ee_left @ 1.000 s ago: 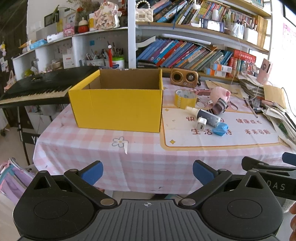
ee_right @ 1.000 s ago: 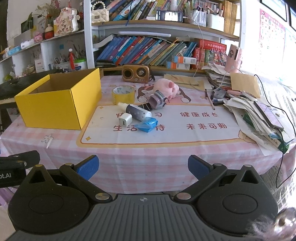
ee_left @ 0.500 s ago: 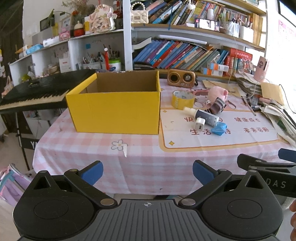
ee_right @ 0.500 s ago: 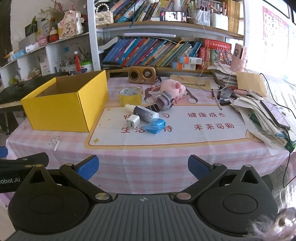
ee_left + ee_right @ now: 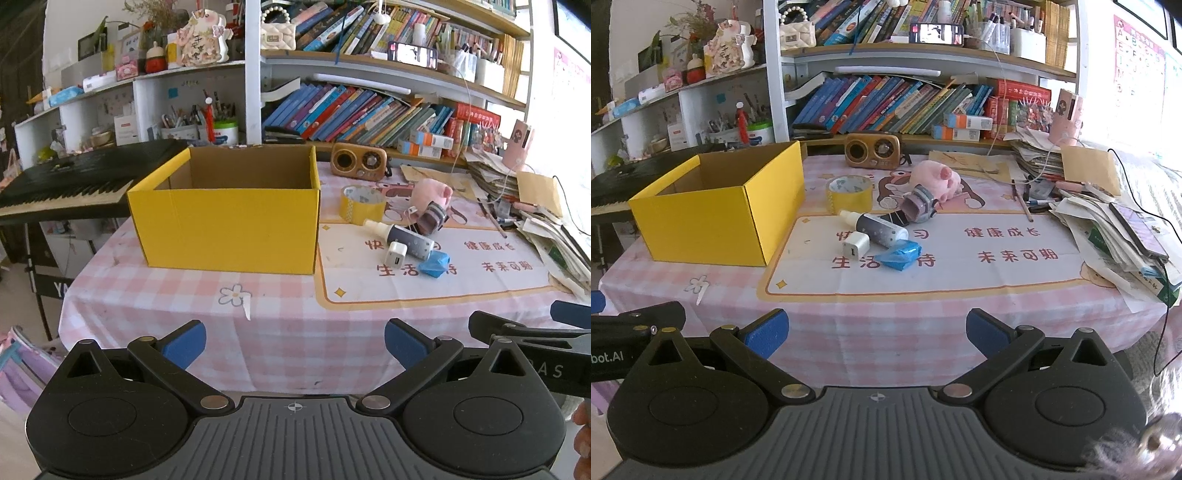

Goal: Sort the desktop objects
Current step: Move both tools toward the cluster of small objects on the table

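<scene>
Two pairs of tongs hang short of the near edge of the surface, each with its blue-padded fingers spread wide apart and nothing between them: the left tongs face the yellow box, and the right tongs face the small heap of things on the printed mat. Both are well apart from everything they might pick up. Beyond the right tongs, nearest first, lie a crumpled blue packet, a white charger cube just beside it, and a grey spray bottle on its side touching the cube. Behind these sit a grey-and-purple cylindrical object, a pink plush pig and a roll of yellow tape. The open box stands to the left of the mat on the pink checked cloth, its inside showing bare cardboard. A brown radio stands at the far edge, and a stack of papers lies to the right.
</scene>
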`<state>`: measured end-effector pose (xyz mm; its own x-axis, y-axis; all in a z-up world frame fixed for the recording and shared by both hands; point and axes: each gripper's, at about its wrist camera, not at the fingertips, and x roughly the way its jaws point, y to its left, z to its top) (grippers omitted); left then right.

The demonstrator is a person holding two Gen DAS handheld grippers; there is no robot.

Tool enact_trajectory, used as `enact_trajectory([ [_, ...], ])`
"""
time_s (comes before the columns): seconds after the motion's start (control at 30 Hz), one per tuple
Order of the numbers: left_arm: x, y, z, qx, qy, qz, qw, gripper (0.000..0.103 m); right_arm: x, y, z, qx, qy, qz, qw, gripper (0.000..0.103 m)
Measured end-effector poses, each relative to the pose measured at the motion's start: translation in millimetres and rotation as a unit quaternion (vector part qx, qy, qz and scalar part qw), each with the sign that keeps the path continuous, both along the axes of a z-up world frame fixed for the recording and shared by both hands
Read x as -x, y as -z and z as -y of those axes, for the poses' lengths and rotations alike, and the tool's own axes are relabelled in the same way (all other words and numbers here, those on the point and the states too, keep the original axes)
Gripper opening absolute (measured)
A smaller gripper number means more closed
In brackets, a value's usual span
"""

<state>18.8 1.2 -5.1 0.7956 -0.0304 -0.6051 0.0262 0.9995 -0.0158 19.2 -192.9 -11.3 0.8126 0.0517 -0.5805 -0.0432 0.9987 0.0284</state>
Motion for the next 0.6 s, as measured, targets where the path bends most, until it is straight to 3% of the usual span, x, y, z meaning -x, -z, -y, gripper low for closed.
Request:
enact_trajectory([
  [0.6, -6.8, 1.4, 6.5, -0.002, 0.007, -0.005, 1.0000, 0.103, -1.3, 1.4, 2.4, -0.011, 0.006, -0.001, 1.000, 0.103],
])
